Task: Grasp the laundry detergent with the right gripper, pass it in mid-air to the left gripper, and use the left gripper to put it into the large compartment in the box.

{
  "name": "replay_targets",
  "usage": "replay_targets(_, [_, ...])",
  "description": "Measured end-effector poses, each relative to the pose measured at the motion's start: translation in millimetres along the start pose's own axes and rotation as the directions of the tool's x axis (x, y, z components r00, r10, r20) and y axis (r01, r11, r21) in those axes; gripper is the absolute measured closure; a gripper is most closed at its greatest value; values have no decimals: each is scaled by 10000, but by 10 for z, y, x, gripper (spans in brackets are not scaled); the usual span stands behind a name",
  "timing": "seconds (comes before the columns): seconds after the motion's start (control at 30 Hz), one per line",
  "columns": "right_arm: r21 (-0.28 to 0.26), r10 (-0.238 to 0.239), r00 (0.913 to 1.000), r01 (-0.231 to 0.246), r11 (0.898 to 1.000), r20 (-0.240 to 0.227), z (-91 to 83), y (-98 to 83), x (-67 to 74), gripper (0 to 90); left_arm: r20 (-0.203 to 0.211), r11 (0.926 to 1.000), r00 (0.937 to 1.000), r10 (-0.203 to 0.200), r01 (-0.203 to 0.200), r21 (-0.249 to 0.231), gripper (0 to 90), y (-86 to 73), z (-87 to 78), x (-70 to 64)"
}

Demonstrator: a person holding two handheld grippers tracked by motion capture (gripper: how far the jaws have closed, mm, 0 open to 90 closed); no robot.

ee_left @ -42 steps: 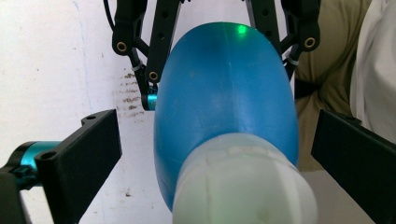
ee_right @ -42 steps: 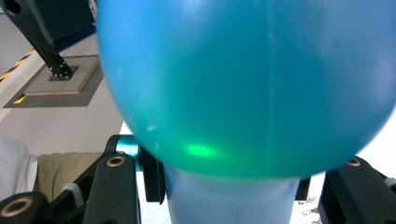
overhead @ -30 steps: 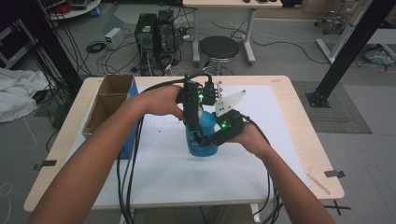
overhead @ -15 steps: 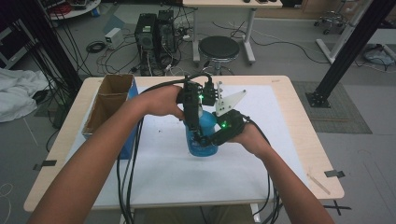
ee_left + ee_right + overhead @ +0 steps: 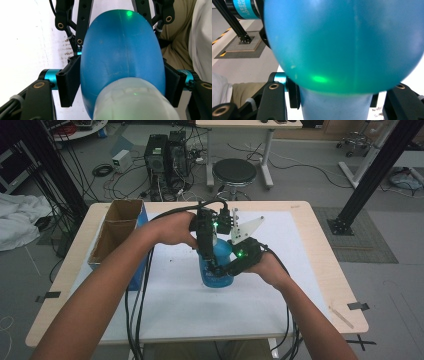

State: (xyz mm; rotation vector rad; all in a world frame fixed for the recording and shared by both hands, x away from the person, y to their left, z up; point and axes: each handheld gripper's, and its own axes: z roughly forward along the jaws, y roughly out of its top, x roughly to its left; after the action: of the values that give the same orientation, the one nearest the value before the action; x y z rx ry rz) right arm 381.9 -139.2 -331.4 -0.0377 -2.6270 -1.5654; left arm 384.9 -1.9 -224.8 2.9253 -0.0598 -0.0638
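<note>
A blue bottle (image 5: 216, 265) was seen standing upright on the white sheet (image 5: 280, 285) that covered the middle of the surface (image 5: 320, 250), with both tools brought against it. The left tool (image 5: 207, 262) was held from above, pointing down over the bottle's top. In the left gripper view its two black jaws were set on either side of the blue body (image 5: 122, 50), close against the plastic, with the pale cap (image 5: 135, 102) nearest the camera. These jaws had just been closing, with the bottle between them; whether the pads were already pressing could not be told for certain, though no gap was visible.

The right tool (image 5: 220, 270) was brought in from the person's right side, low on the bottle. In the right gripper view its jaws were clamped on the narrower lower part of the bottle (image 5: 337, 105), under the bulging blue body.

A cardboard box (image 5: 117, 227) was seen at the left edge of the surface, well apart from the bottle.
</note>
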Motion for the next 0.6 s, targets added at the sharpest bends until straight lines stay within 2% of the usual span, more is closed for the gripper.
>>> replay_targets(0.23, [1, -61, 10000, 61, 10000, -17, 1, -3, -3, 444, 13, 9999, 9999, 112, -112, -71, 352, 1, -11, -17])
replay_targets(0.6, [-72, -106, 9999, 105, 9999, -28, -6, 0, 6, 443, -22, 9996, 9997, 233, -234, -169, 371, 0, -28, -37])
